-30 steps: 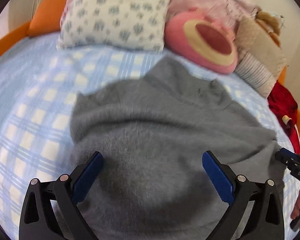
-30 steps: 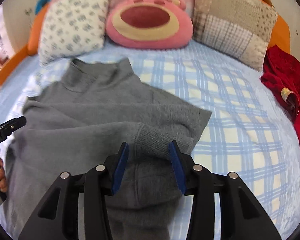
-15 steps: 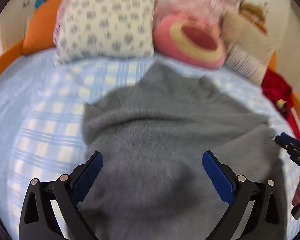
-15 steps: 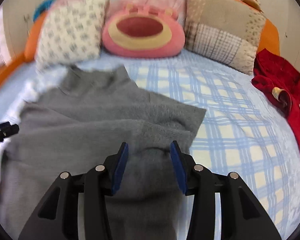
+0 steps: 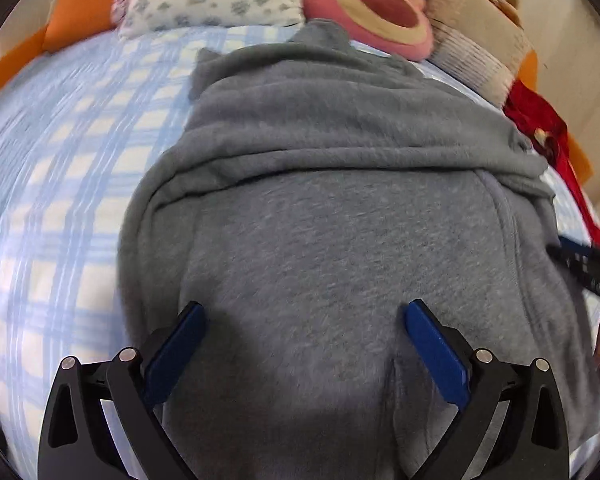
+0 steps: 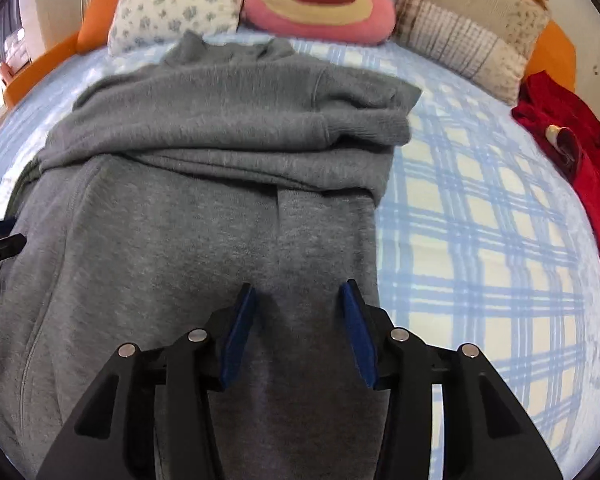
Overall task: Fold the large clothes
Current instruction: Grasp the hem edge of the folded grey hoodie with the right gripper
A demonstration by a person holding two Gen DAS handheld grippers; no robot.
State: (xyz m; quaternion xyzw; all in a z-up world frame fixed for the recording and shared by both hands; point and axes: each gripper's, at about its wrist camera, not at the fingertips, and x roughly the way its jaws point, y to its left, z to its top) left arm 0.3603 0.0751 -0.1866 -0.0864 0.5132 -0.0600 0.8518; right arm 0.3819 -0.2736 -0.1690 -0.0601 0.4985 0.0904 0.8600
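- The near hem of the grey sweater (image 5: 328,248) runs off the bottom edge in both views, and the black gripper frames cover parts of it.
- At 3 o'clock in the left wrist view a dark shape is motion-blurred; it is probably the right gripper (image 5: 584,268), with a bit of a hand below it.
- The red garment (image 6: 572,148) is cut by the lens rim at 3 o'clock in the right wrist view; a small pale tag sits on it.
- The sweater is soft fleecy knit, lying on the blue-and-white plaid bed (image 6: 480,220), its collar pointing to 12 o'clock toward the pillows.
- A fuzzier upper layer lies folded across its far half, leaving a rolled ridge from side to side.
- A sleeve with a ribbed cuff runs lengthwise down the body.
- Behind it sit a patterned white pillow (image 6: 176,0), a round pink plush cushion (image 6: 320,0) and a beige patchwork pillow (image 6: 468,28).
- The left gripper (image 5: 304,348) has its blue-padded fingers spread wide over the smooth lower body, gripping nothing.
- The right gripper (image 6: 300,328) has its fingers at a narrower gap, straddling the sleeve without clamping it.
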